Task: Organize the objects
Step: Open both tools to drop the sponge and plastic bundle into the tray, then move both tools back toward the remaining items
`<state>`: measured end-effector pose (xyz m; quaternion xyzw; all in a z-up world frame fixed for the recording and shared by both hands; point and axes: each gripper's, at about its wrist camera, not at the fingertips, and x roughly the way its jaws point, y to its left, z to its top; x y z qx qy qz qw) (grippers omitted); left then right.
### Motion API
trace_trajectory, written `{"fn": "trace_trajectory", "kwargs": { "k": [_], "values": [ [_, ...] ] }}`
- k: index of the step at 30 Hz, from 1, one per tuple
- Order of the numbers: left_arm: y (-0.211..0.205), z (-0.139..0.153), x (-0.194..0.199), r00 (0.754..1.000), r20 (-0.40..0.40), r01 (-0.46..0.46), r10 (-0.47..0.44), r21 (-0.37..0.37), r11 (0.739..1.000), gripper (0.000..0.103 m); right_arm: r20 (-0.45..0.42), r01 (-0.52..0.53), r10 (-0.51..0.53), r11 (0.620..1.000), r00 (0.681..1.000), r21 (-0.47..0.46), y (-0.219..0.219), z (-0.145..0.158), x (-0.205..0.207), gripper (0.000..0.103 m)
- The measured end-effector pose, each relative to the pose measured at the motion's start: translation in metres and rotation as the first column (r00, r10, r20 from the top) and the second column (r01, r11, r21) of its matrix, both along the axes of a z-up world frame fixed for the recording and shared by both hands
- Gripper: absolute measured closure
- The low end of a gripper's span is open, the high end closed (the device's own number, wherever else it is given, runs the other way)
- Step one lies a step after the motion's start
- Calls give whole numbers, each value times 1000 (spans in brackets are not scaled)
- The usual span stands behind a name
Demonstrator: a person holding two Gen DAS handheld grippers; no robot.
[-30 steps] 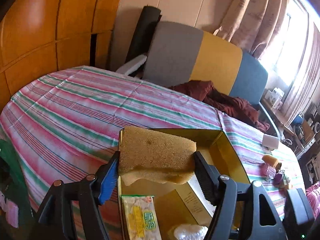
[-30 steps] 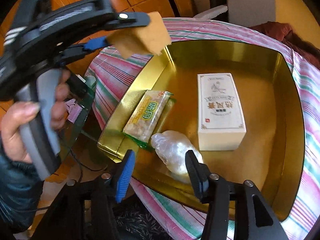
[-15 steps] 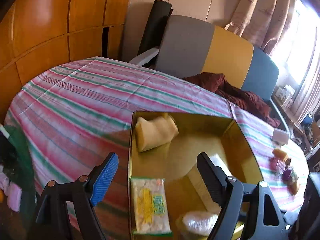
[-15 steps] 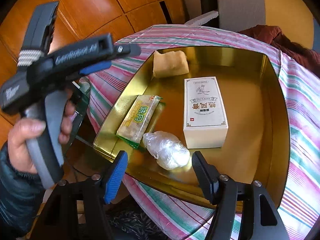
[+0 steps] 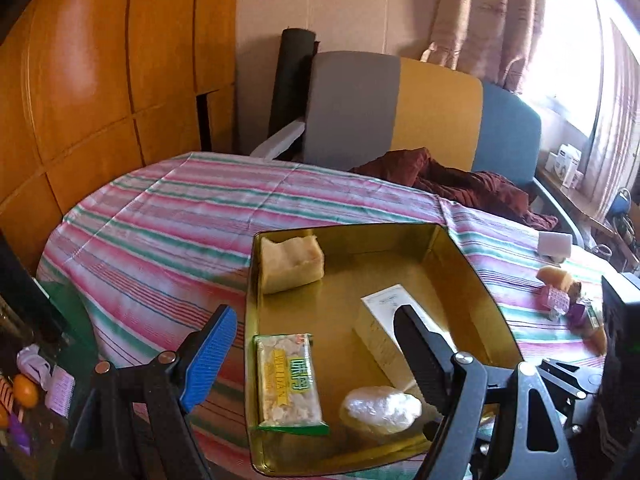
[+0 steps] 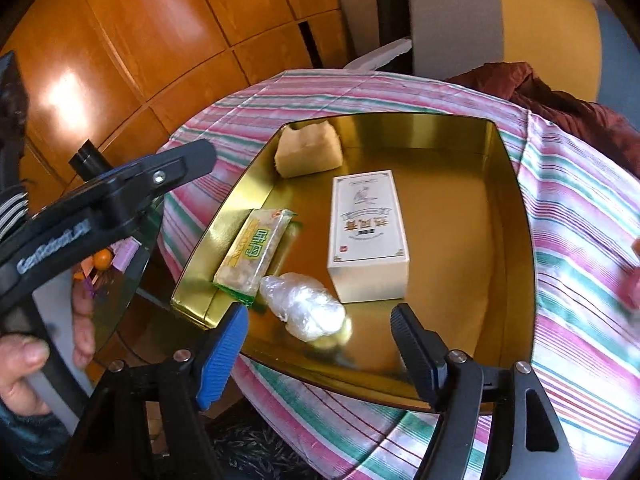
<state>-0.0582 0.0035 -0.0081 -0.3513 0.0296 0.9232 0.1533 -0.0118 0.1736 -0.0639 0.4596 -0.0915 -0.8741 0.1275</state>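
Observation:
A gold tin tray (image 5: 472, 268) (image 6: 512, 200) sits on the striped tablecloth. In it lie a yellow sponge (image 5: 290, 258) (image 6: 310, 150) at the far left corner, a white box (image 5: 384, 316) (image 6: 368, 236), a green-edged snack pack (image 5: 288, 380) (image 6: 254, 252) and a clear plastic-wrapped lump (image 5: 380, 404) (image 6: 304, 306). My left gripper (image 5: 316, 352) is open and empty above the tray's near left side. My right gripper (image 6: 320, 344) is open and empty over the tray's near edge.
Several small items (image 5: 560, 292) and a white block (image 5: 554, 244) lie on the cloth to the right. A dark red cloth (image 5: 448, 180) lies by a grey, yellow and blue seat back (image 5: 400, 112). A glass side table (image 6: 116, 280) holds clutter at left.
My left gripper opened and let the sponge go into the tray's far left corner, then pulled back. My right gripper drew back a little from the tray.

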Motion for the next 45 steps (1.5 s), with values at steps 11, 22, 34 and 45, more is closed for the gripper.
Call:
{"fn": "trace_trajectory", "kwargs": {
  "k": [11, 22, 34, 45],
  "values": [
    [18, 9, 16, 998, -22, 66, -67, -13, 998, 21, -34, 82, -83, 996, 996, -16, 31, 10, 10, 27],
    [39, 8, 26, 990, -2, 142, -142, -12, 990, 21, -40, 188, -189, 982, 981, -33, 73, 7, 21, 23],
    [63, 2, 24, 975, 53, 216, -217, 13, 976, 21, 27, 413, -412, 910, 911, -22, 165, -18, 57, 23],
    [110, -4, 29, 913, 127, 384, -388, 58, 922, 23, 25, 652, -652, 758, 758, 27, 283, -22, 79, 23]
  ]
}}
